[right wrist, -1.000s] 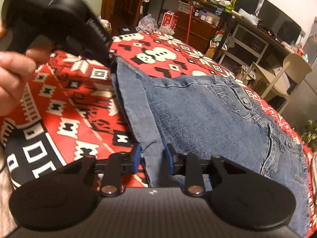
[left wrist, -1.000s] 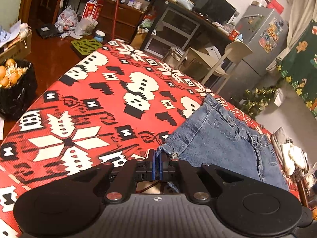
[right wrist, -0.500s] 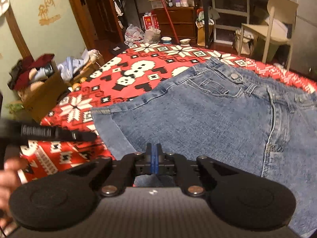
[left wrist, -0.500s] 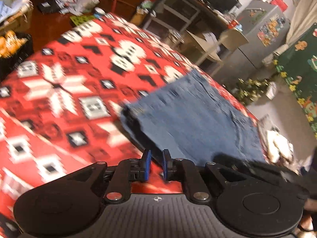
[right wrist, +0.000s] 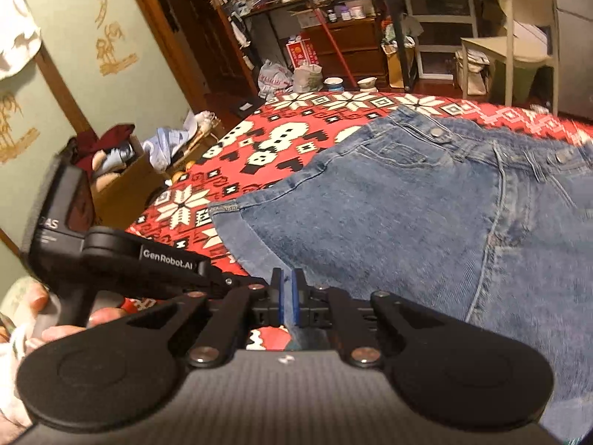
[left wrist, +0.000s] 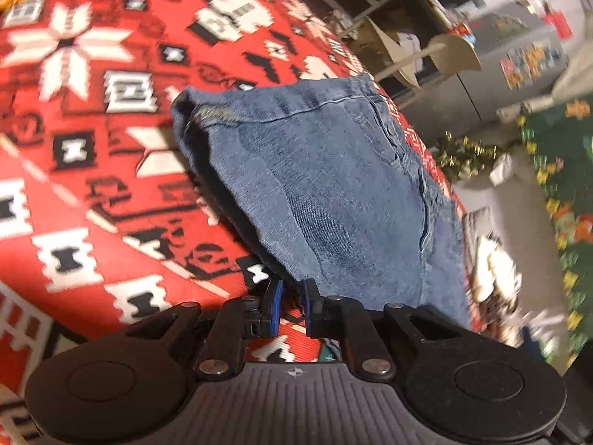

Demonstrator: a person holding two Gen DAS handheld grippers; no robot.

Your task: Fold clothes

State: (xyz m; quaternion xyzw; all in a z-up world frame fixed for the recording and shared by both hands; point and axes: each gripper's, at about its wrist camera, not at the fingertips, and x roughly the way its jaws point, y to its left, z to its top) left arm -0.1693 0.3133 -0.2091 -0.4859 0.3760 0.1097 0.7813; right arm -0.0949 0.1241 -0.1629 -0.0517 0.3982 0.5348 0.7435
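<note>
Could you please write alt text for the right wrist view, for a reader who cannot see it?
The right tool pinches the near edge of denim shorts spread on a red patterned cover. The left tool reaches in from the left.

A pair of blue denim shorts (right wrist: 426,222) lies spread over the centre and right of the right wrist frame, waistband with metal buttons toward the upper right, stitched hem toward the lower left. In the left wrist frame the shorts (left wrist: 333,193) run from centre to lower right, the hem edge at upper left raised and curled.
</note>
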